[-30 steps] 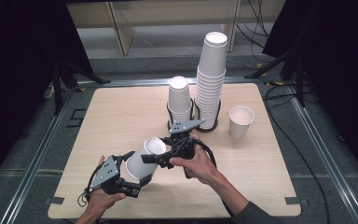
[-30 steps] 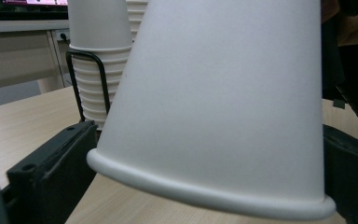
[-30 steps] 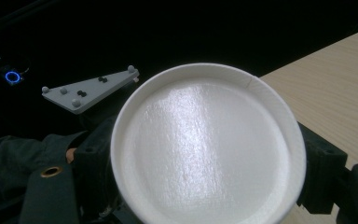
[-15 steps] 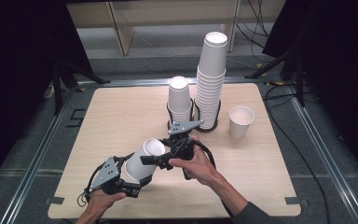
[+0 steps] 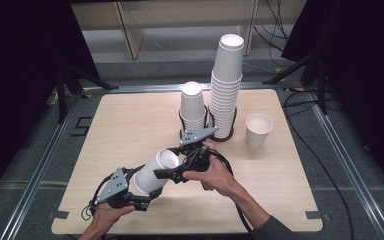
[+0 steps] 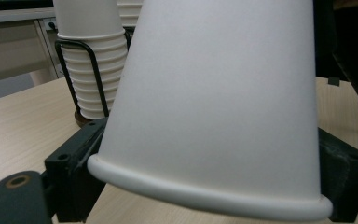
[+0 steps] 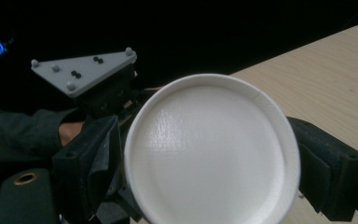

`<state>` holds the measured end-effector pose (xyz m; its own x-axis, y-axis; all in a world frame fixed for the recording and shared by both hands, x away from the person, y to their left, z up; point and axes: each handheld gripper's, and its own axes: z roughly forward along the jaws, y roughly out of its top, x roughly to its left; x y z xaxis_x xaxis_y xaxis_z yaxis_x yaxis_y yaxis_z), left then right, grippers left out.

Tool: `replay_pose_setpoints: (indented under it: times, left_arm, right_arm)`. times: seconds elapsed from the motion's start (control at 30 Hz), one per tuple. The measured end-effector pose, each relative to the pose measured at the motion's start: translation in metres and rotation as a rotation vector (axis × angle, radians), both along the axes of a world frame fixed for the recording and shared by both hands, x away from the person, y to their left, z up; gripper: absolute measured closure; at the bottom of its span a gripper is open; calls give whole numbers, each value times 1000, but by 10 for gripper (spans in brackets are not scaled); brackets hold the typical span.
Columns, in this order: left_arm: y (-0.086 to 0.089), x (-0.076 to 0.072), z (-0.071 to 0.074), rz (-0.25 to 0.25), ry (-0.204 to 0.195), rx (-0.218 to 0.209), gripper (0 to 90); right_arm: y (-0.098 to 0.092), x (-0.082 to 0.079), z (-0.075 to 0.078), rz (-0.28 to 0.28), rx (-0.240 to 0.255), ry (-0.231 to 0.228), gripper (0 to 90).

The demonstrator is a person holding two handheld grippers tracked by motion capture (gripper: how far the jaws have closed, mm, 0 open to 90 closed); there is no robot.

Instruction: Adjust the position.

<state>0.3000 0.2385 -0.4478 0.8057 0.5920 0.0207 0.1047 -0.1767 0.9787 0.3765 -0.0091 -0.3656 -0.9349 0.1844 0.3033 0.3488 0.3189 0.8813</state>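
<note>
The left gripper (image 5: 147,195) had just closed its fingers onto the paper cup (image 5: 155,172), which the right gripper (image 5: 172,162) also pinched; the lone cup (image 5: 258,130) near the worktop's (image 5: 120,130) far right corner sat empty.

Black gripper (image 5: 167,172) bodies, grey triangular plates, dark sleeves

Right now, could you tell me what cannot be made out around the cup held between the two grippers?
- Left gripper: high view, the paper cup hides where its jaws, which have just been closing, meet the wall; in its own view they flank the wall.
- Right gripper: high view, the hand covers its body.
- Cup's base: right gripper view, the rim blocks it.
- Short stack in its wire holder: cup count too small to tell.
</note>
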Motion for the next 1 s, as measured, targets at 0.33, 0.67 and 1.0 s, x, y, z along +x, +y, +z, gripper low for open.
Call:
replay_pose_setpoints:
  times: [0.33, 0.67, 1.0]
  left_arm:
    - [-6, -3, -3, -60, 2, 105, 134]
    - [-8, -4, -4, -85, 15, 140, 138]
    - [-8, -5, -4, -102, 12, 147, 137]
  right_arm:
    - [-6, 0, 12, 86, -174, -85, 155]
    - [8, -7, 10, 189, -394, -57, 167]
    - [11, -5, 6, 229, -401, -37, 225]
